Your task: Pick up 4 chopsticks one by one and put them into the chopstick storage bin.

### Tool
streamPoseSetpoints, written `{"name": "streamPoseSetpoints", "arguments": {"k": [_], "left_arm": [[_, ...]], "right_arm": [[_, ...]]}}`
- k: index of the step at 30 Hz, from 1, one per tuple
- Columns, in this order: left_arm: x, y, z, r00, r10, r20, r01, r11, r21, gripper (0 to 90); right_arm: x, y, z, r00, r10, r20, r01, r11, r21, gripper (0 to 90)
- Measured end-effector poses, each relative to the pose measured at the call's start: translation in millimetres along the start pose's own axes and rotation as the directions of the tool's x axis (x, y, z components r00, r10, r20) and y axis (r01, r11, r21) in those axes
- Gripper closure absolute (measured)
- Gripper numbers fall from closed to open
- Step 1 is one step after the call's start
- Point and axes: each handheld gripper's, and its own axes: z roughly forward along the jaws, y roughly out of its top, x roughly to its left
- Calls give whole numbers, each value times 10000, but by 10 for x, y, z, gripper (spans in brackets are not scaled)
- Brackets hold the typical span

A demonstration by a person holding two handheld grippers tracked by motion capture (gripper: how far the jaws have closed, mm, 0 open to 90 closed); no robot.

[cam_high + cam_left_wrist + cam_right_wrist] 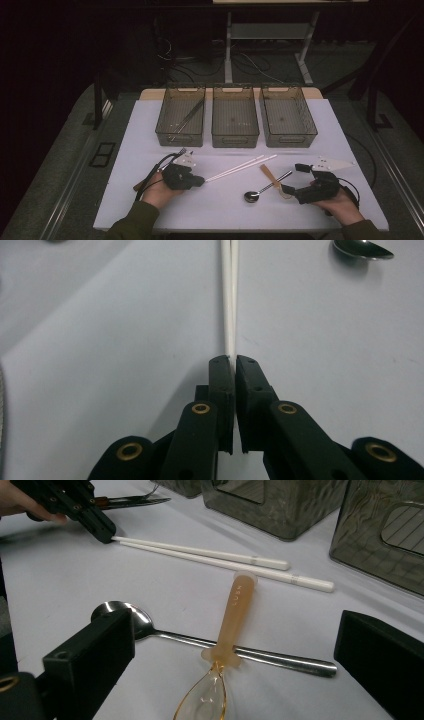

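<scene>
So the left gripper (199,180) has its fingers (222,375) pinched on the near tips of the pair of long white plastic chopsticks (240,168). In the left gripper view the two black fingers are squeezed nearly together with the sticks running straight out from between them. The chopsticks lie on the white table (150,120), angling away toward the middle one of three smoky transparent plastic bins (235,122) lined up along the far edge.

The right gripper (289,190) sits low at the right with its fingers (95,650) spread wide, nothing between them. Just in front of it a translucent amber plastic spoon (227,630) lies crossed over the handle of a shiny metal spoon (165,632). The amber handle's tip almost touches the closer chopstick.

The left bin (181,120) has some metal cutlery in it.
</scene>
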Motion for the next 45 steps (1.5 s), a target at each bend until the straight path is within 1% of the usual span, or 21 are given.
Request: {"name": "streamPoseSetpoints", "arguments": {"k": [6, 10, 11, 12, 13, 14, 15, 16, 19, 23, 24, 26, 28, 30, 32, 35, 38, 41, 42, 44, 45], "left_arm": [[-14, -36, -29, 10000, -68, 57, 67, 10000, 18, 854], [-4, -43, -31, 9997, -210, 119, 211, 9998, -56, 829], [-8, -42, -34, 9998, -191, 11, 191, 9997, -122, 792], [-10, -38, -36, 9998, -202, -77, 201, 9997, -157, 727], [-11, -33, -41, 9998, -158, -154, 156, 9997, -164, 690], [-7, -25, -49, 9996, -173, -232, 168, 9995, -251, 673], [2, -10, -58, 9992, -237, -309, 224, 9989, -416, 637], [12, 14, -70, 9990, -320, -312, 303, 9980, -549, 616], [52, 107, -79, 9979, -552, -323, 516, 9931, -1052, 590], [80, 273, -22, 9968, -708, -379, 650, 9884, -1373, 597], [82, 318, 8, 9961, -785, -395, 722, 9872, -1419, 601], [76, 409, 81, 9963, -800, -306, 747, 9865, -1456, 602], [57, 499, 167, 9972, -695, -288, 648, 9879, -1410, 619], [33, 581, 257, 9986, -506, -177, 479, 9904, -1297, 629], [5, 650, 349, 9992, -330, -217, 302, 9926, -1173, 648], [-15, 722, 465, 9994, -212, -257, 185, 9947, -1012, 686], [-11, 772, 561, 9995, -215, -243, 190, 9952, -958, 718], [-9, 805, 635, 9997, -153, -210, 134, 9963, -846, 737], [-13, 811, 654, 9995, -160, -284, 137, 9967, -796, 742], [-15, 821, 691, 9995, -228, -205, 211, 9965, -811, 756], [-14, 825, 703, 9996, -179, -216, 162, 9968, -777, 758]], "right_arm": [[1, 0, 1, 10000, -2, 8, 2, 10000, 5, 28], [5, 0, 2, 10000, -8, -4, 8, 10000, 14, 28], [5, 0, 2, 10000, -4, -1, 4, 10000, 9, 28], [2, 0, 2, 10000, -6, 6, 6, 10000, 12, 28], [3, 0, 2, 10000, 13, 12, -13, 10000, 31, 28], [3, 0, 3, 10000, 8, 9, -8, 10000, 29, 28], [5, 0, 3, 10000, 0, 5, 0, 10000, 23, 29], [5, 0, 5, 10000, -6, 7, 6, 10000, 20, 28], [2, 1, 8, 10000, 26, 32, -26, 10000, 46, 28], [2, 0, 10, 10000, 16, 35, -16, 10000, 59, 28], [0, 0, 13, 10000, 3, 41, -4, 10000, 65, 28], [0, 0, 14, 10000, 3, 40, -3, 10000, 74, 28], [1, 0, 15, 10000, -3, 39, 2, 10000, 83, 28], [0, -1, 13, 10000, -7, 34, 6, 10000, 73, 28], [0, 0, 11, 10000, 1, 25, -1, 10000, 62, 28], [1, 0, 10, 10000, 6, 11, -6, 10000, 50, 28], [1, 0, 11, 10000, -15, -3, 15, 10000, 44, 28], [5, 0, 7, 10000, -9, -15, 9, 10000, 33, 28], [5, 0, 4, 10000, -28, -18, 28, 10000, 25, 28], [3, 0, 4, 10000, -22, -24, 22, 10000, 24, 28], [2, 0, 5, 10000, -21, -21, 21, 10000, 25, 28]]}}
